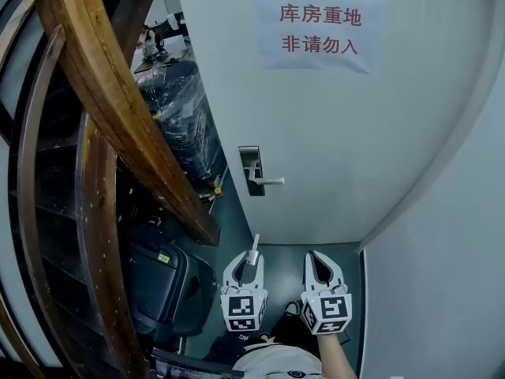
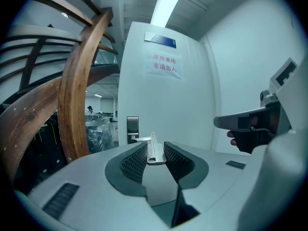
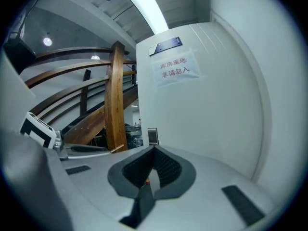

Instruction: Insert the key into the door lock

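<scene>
A white door (image 1: pixel 339 117) stands ahead with a steel lock plate (image 1: pixel 251 170) and lever handle (image 1: pixel 267 180) near its left edge. My left gripper (image 1: pixel 252 257) is shut on a silver key (image 1: pixel 253 251), whose blade points up toward the lock from well below it. In the left gripper view the key (image 2: pixel 154 150) sits pinched between the pads, with the lock plate (image 2: pixel 132 129) beyond and a little left. My right gripper (image 1: pixel 314 258) hangs beside the left one, shut and empty; in its own view the tips (image 3: pixel 153 150) meet below the distant lock plate (image 3: pixel 152 135).
A paper notice (image 1: pixel 318 30) with red characters is taped high on the door. Curved wooden stair rails (image 1: pixel 118 117) fill the left. A black suitcase (image 1: pixel 162 287) stands at lower left and a plastic-wrapped bundle (image 1: pixel 177 109) behind it. A white wall (image 1: pixel 450 251) closes the right.
</scene>
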`<state>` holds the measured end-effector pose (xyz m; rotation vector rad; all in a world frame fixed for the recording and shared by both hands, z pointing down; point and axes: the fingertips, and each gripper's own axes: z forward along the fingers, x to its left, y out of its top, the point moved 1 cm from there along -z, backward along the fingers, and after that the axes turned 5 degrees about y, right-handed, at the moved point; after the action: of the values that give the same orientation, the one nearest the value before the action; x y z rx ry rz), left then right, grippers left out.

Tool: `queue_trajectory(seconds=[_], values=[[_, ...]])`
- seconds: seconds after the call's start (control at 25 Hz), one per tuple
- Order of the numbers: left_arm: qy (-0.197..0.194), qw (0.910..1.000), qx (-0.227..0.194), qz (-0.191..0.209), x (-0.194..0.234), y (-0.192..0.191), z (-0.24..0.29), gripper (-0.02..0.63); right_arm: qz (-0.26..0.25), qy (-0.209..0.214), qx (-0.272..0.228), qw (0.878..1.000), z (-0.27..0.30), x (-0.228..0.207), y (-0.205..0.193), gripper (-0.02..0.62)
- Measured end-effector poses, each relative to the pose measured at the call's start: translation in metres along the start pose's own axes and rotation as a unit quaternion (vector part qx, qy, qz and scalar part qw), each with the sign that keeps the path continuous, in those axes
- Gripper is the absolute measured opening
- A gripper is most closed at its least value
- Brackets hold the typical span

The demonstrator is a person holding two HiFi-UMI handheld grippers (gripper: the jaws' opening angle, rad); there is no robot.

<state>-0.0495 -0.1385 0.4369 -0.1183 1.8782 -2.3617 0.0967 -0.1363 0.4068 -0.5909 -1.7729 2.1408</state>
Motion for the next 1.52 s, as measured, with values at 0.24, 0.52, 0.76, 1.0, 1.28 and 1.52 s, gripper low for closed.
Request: queue_trajectory(seconds=[0.24, 0.52, 0.76, 1.0, 1.28, 1.52], values=[[0.017, 0.9998, 0.008, -0.003, -0.007, 0.003, 0.044, 0.118, 0.000, 0.009, 0.004, 1.000, 0.027, -0.038, 0.009, 0.006], [0.031, 0.9990, 0.032, -0.002, -0.002, -0.011, 0.082, 0.118, 0.005, 0.015, 0.030, 0.999, 0.049, -0.060, 0.000, 0.006], [0.044, 0.9976, 0.051, 0.012, 0.021, -0.051, 0.131, 0.118, -0.009, 0.023, 0.034, 0.999, 0.076, -0.061, -0.017, 0.006], [0.043, 0.9980, 0.044, 0.017, 0.043, -0.087, 0.193, 0.117, -0.019, 0.008, 0.028, 0.999, 0.101, -0.065, -0.053, 0.006], [0.052, 0.9980, 0.029, 0.022, 0.071, -0.112, 0.255, 0.118, -0.034, 0.000, 0.025, 0.999, 0.125, -0.069, -0.095, 0.006], [0.055, 0.9978, 0.027, 0.023, 0.083, -0.119, 0.283, 0.117, -0.040, -0.006, 0.023, 0.999, 0.136, -0.075, -0.104, 0.006]])
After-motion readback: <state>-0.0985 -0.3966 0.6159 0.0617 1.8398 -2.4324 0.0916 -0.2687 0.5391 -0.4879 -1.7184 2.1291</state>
